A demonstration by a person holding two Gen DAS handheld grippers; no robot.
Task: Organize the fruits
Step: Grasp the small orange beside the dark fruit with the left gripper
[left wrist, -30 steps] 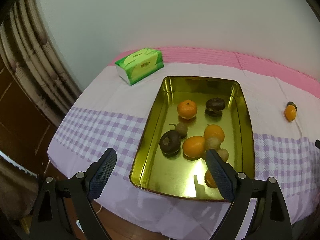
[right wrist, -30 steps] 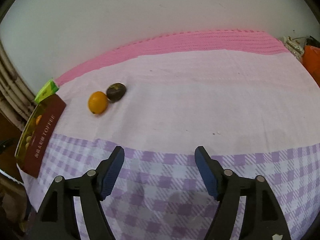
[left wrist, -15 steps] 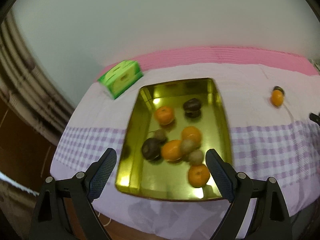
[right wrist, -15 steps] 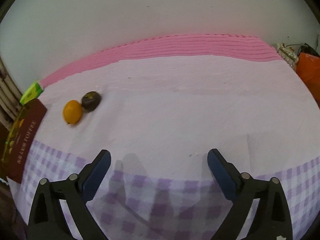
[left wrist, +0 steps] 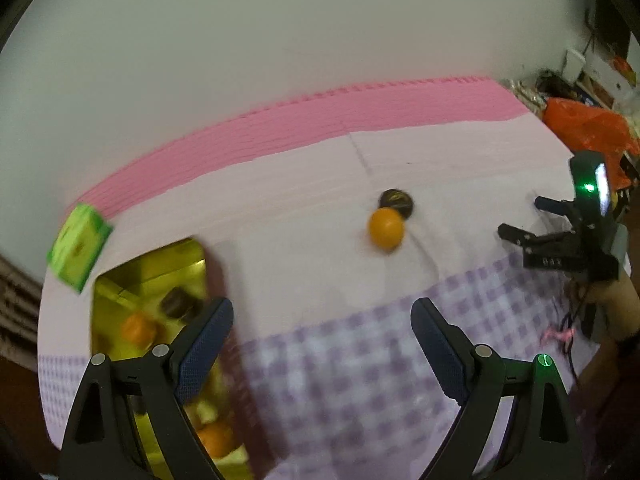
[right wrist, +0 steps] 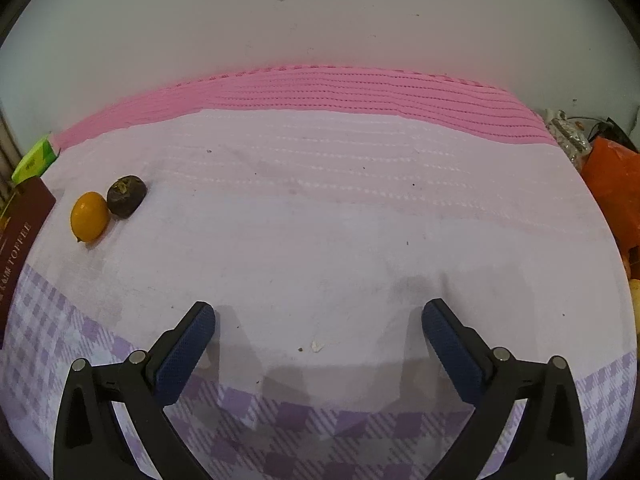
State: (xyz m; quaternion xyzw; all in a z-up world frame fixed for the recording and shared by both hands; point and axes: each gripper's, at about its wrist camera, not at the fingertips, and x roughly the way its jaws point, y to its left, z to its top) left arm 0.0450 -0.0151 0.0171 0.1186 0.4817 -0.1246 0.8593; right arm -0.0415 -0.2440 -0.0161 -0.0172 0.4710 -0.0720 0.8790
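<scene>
An orange fruit (left wrist: 386, 228) and a dark brown fruit (left wrist: 396, 200) lie touching on the white cloth, apart from the gold tray (left wrist: 160, 264) at the lower left, which holds several blurred fruits. My left gripper (left wrist: 322, 312) is open and empty, hanging nearer than the pair over the checked cloth. In the right wrist view the orange fruit (right wrist: 89, 216) and dark fruit (right wrist: 126, 195) sit far to the left. My right gripper (right wrist: 319, 312) is over bare cloth, its jaws opening with nothing between them. It also shows at the right edge as the right gripper (left wrist: 524, 218).
A green tissue box (left wrist: 78, 242) stands behind the tray. The tray's maroon side (right wrist: 20, 232) and the green box (right wrist: 34, 158) show at the left edge. An orange bag (right wrist: 616, 184) and clutter lie past the table's right end. A pink band borders the wall.
The left gripper has swung right, from over the tray toward the two loose fruits, which are now ahead of it. The right gripper's jaws have spread wider and it has shifted slightly.
</scene>
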